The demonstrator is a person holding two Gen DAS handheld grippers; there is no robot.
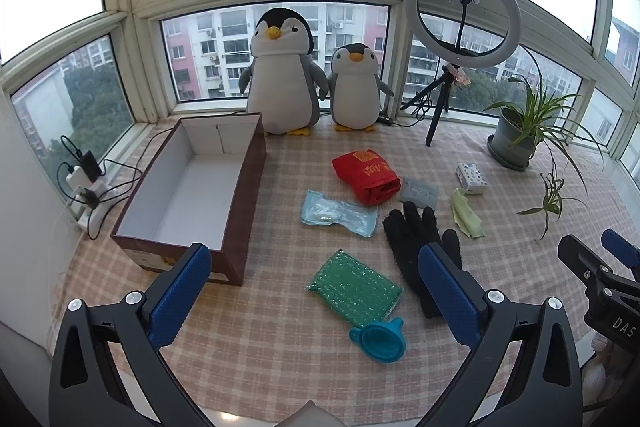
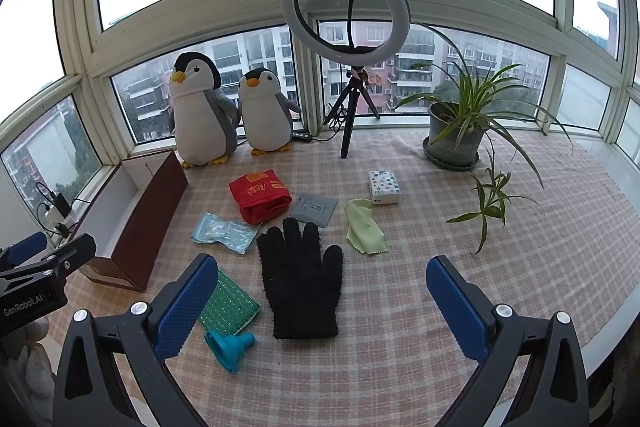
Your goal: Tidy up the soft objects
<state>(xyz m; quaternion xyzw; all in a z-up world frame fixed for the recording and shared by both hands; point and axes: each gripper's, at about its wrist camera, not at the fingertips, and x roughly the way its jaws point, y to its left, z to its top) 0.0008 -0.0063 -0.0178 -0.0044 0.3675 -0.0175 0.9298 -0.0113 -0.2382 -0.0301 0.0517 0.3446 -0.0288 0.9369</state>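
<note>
Since the box (image 1: 188, 195) sits empty at the left of the checked cloth (image 1: 280, 347) and every item is loose on it, I judge the sorting has not begun: this is the approach before the first pick. Both of my grippers hover above the near edge, touching nothing. My left gripper (image 1: 316, 291) is spread wide and holds nothing; through its jaws I see the green sponge (image 1: 354, 287) with the teal funnel (image 1: 378, 339) just beside it. My right gripper (image 2: 320, 303) is equally wide and bare, and the black glove (image 2: 302, 279) lies flat between its fingers, well below them.

Further back lie the red pouch (image 2: 260, 199), the clear packet (image 2: 224, 231), the grey packet (image 2: 314, 209), the yellow cloth (image 2: 364, 227) and the tissue pack (image 2: 384, 187).

Next, I think, comes a descent onto the glove or the sponge: it calls for lowering until the pads straddle the fabric, pinching a fold, then carrying it left to the box. The funnel looks rigid, so I would leave it.
</note>
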